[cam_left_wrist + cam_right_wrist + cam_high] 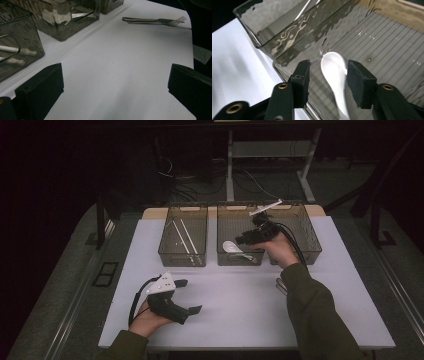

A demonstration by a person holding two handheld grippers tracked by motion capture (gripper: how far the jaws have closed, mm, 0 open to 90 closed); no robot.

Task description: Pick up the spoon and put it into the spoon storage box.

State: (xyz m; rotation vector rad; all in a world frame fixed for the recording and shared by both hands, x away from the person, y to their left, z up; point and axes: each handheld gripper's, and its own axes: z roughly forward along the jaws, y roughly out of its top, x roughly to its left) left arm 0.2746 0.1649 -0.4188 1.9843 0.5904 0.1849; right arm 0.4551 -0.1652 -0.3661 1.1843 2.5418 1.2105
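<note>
Here the right gripper hangs over the middle bin, and its two black jaws stand apart with nothing pinched between them. A white spoon lies flat on the ribbed floor of that bin, right below the gap, and the pads do not touch it, so the spoon looks to be dropped off where it belongs. In the high view the same spoon sits near the front wall of the middle bin, in the upper middle of the frame, with the right gripper just above it. The left bin holds long white sticks, so each bin seems to be for one kind of thing. The left gripper rests low in the lower left of the frame, jaws wide apart and empty, as if waiting its turn. In its own view two metal forks lie side by side on the white tabletop, at the upper right of the frame. They are likely next to be sorted, and they lie flat, so they may be hard to pinch.
</note>
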